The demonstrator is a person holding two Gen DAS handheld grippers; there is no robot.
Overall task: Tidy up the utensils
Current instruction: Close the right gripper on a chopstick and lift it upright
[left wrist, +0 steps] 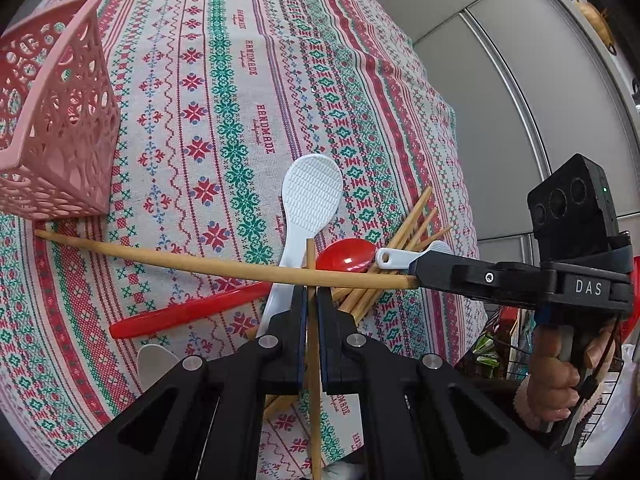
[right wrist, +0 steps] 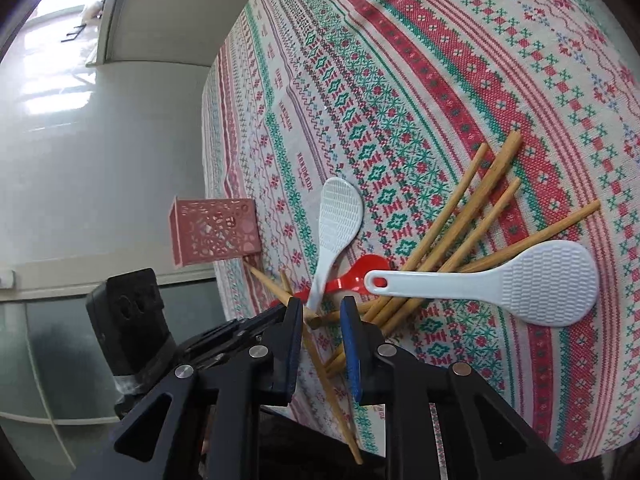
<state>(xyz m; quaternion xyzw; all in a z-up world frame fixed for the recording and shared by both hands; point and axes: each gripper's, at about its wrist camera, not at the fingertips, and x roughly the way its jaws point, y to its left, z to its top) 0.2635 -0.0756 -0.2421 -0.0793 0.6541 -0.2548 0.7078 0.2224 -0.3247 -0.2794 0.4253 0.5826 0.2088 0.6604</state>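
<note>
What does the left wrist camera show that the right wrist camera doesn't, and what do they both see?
Only the left wrist view shows the person's hand on the right gripper's handle, and the left gripper shut on a chopstick. Only the right wrist view shows the second white rice paddle in full, and the bright floor. Both show the pink basket, the red spoon, the loose chopsticks and the patterned tablecloth.
</note>
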